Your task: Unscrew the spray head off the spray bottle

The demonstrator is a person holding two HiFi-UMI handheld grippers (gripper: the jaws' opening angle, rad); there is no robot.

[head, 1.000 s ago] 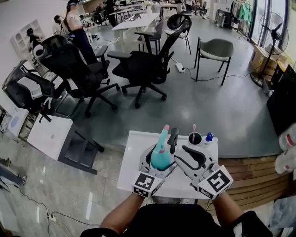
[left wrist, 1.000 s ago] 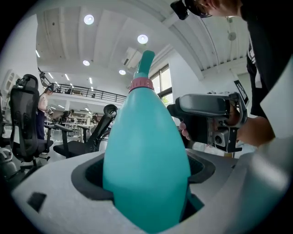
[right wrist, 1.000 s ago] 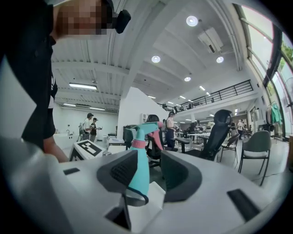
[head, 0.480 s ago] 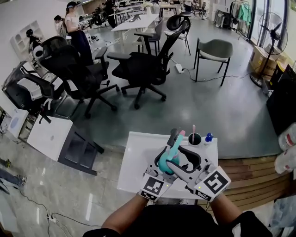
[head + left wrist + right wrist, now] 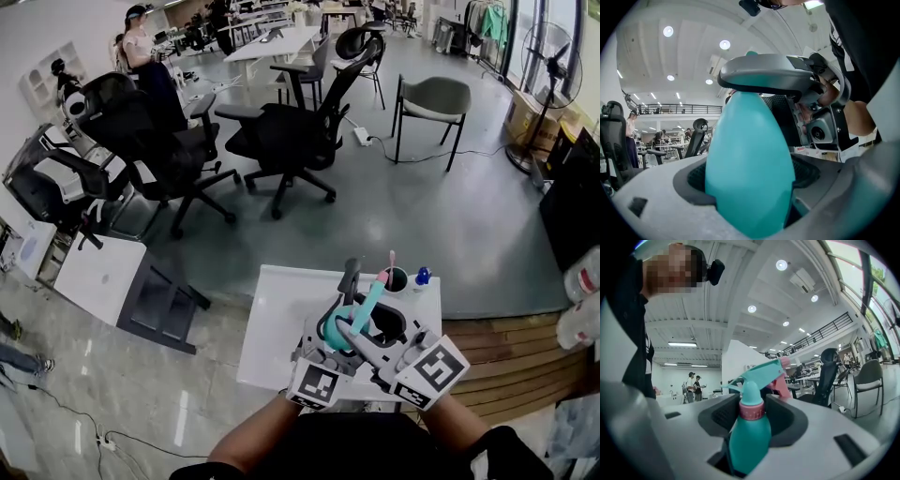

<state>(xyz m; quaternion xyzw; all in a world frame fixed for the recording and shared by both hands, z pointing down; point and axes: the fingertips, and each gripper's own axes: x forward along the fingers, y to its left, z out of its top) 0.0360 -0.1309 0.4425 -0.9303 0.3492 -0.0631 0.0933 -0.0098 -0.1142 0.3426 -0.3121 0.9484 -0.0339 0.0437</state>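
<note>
Spray bottle [image 5: 749,441]: lifted over the white table [image 5: 277,323], tilted, between both grippers.
Left gripper [image 5: 747,185]: clamped on the teal body.
Right gripper [image 5: 752,420]: jaws just closing round the pink collar [image 5: 752,410], not yet pinching it.
Spray head [image 5: 759,373]: seated on the neck.
Remaining: apparently most of the unscrewing.
</note>
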